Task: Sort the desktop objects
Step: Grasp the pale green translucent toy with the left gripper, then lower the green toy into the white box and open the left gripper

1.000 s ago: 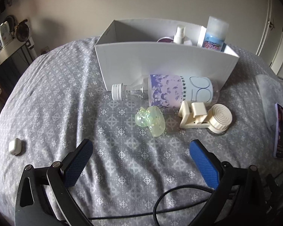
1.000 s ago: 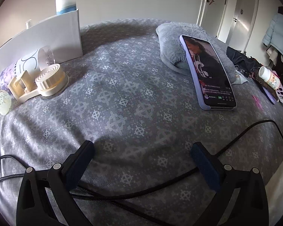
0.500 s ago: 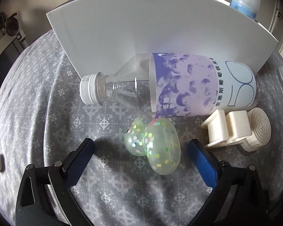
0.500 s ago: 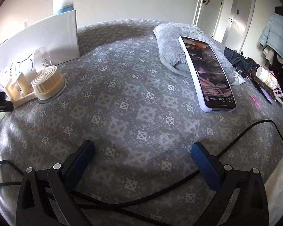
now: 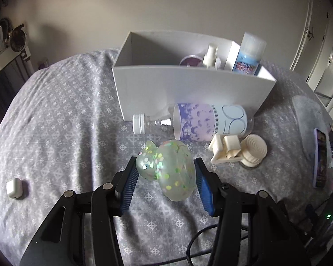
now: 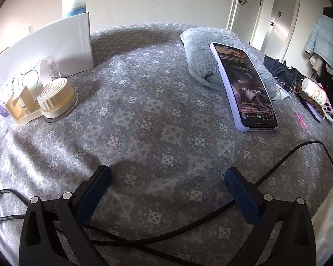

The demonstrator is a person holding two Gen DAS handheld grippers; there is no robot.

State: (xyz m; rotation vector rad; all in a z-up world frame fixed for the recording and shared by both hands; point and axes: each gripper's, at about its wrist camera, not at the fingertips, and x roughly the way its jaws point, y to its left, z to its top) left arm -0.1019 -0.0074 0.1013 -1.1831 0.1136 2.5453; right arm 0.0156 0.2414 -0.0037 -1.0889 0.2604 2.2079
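Observation:
My left gripper (image 5: pixel 165 163) holds a translucent green glitter duck toy (image 5: pixel 171 175) between its blue pads; the jaws are closing on it and both pads touch it. It hangs above the grey patterned bedspread (image 5: pixel 66 122). Beyond it lie a clear bottle with a purple label (image 5: pixel 211 122) and a cream clip holder (image 5: pixel 239 150), in front of the white box (image 5: pixel 188 88). The box holds a spray bottle (image 5: pixel 211 54), a blue can (image 5: pixel 249 54) and a purple lid (image 5: pixel 191 61). My right gripper (image 6: pixel 166 177) stands open over bare bedspread with nothing between its fingers.
A white earbud case (image 5: pixel 14 187) lies far left. A phone (image 6: pixel 242 86) leans on a grey plush slipper (image 6: pixel 202 51) at the right, with a pill bottle (image 6: pixel 314 89) and clutter beyond. Black cables (image 6: pixel 277 166) run under both grippers.
The left jaws have closed from wide open onto the duck toy, and the gripper has pulled back and up with it, away from the box. The right gripper has not moved.

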